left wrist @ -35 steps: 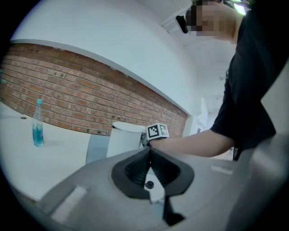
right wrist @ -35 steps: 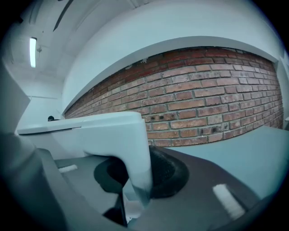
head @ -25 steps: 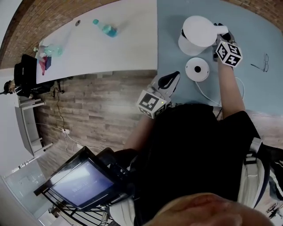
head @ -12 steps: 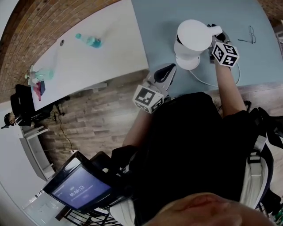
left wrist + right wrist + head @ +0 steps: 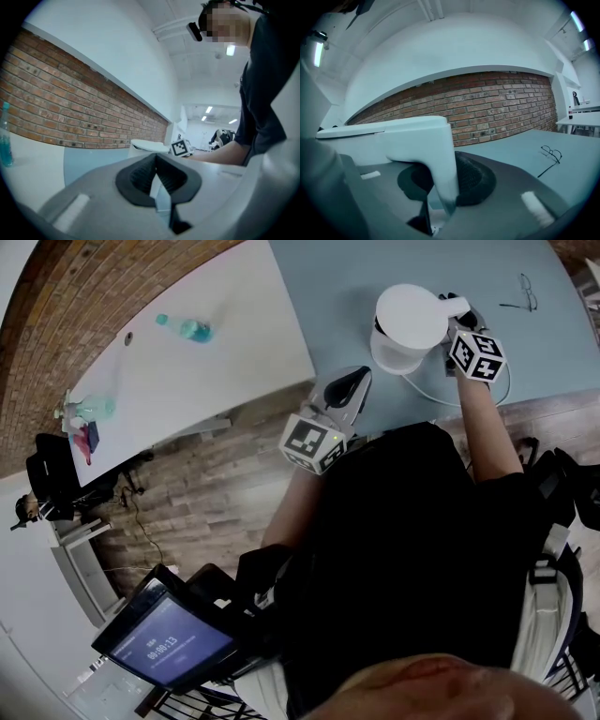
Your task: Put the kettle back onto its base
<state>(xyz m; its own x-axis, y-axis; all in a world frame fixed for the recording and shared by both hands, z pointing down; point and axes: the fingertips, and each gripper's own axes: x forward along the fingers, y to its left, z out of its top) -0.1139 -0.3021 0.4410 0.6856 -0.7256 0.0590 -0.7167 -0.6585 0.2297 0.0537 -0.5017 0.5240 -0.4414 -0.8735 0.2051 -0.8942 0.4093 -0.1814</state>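
The round white plastic kettle (image 5: 410,320) is pinched by its handle in the right gripper (image 5: 457,317). Thin black glasses (image 5: 551,153) lie beyond its fingers. The left gripper (image 5: 157,185) has its fingers pressed together.

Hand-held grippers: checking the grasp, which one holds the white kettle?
The right hand-held gripper, clamped on the handle of the white plastic kettle; the left hand-held gripper is empty.

One kettle (image 5: 410,320), two tongs (image 5: 349,388) (image 5: 457,313), one pair of glasses (image 5: 523,282)

A brick wall (image 5: 497,108) is running behind a white table (image 5: 239,306) and a pale blue table (image 5: 328,287) standing on wood-plank flooring (image 5: 206,484).
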